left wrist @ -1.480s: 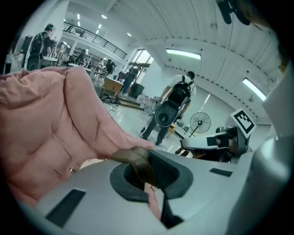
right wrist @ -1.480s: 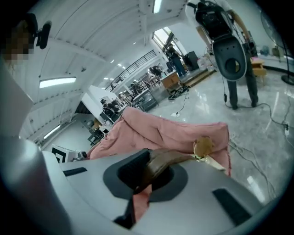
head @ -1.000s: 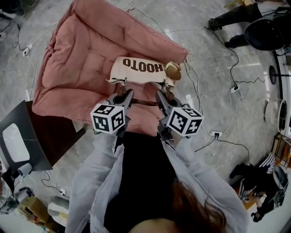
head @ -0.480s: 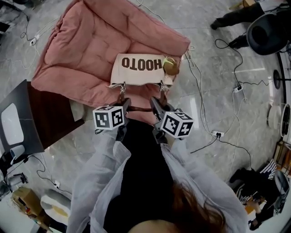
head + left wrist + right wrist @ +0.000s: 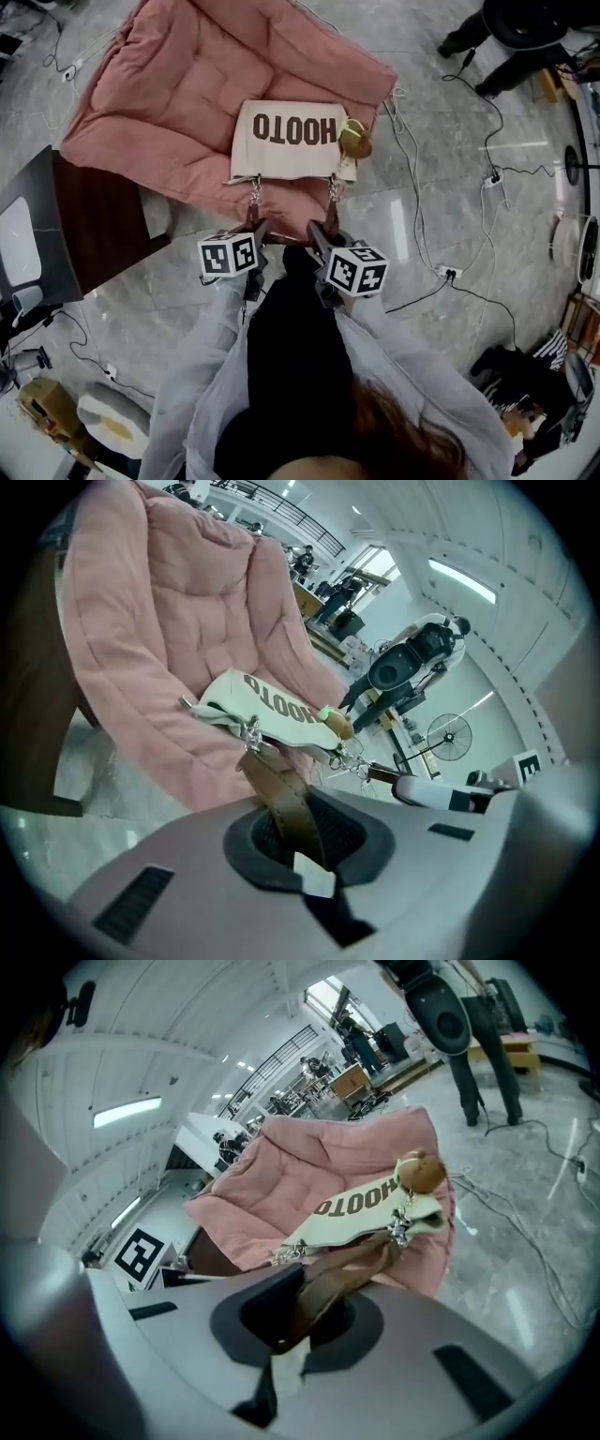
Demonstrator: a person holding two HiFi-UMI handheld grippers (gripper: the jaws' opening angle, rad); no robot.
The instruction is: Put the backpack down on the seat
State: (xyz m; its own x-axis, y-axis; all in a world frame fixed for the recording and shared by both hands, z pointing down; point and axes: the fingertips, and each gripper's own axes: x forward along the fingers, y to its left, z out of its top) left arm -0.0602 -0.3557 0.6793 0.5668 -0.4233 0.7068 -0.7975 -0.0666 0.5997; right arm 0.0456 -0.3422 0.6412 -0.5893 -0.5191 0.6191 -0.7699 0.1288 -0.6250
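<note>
The cream backpack (image 5: pixel 286 141) is laid on the front of the pink seat (image 5: pixel 178 84). Its left strap (image 5: pixel 281 794) is clamped in the closed left gripper (image 5: pixel 255 230), and its right strap (image 5: pixel 337 1283) is pinched in the closed right gripper (image 5: pixel 317 232).

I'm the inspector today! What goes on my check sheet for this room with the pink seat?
surface: pink padded seat on a grey floor.
job's things: backpack lies on the seat, print up, with a brown ball at one corner.
clutter: white things on the floor, too small to name.
grippers: left gripper shut on the left strap; right gripper shut on the right strap.
cables: several cables trail over the floor beside the seat.
surroundings: dark table, fan.
</note>
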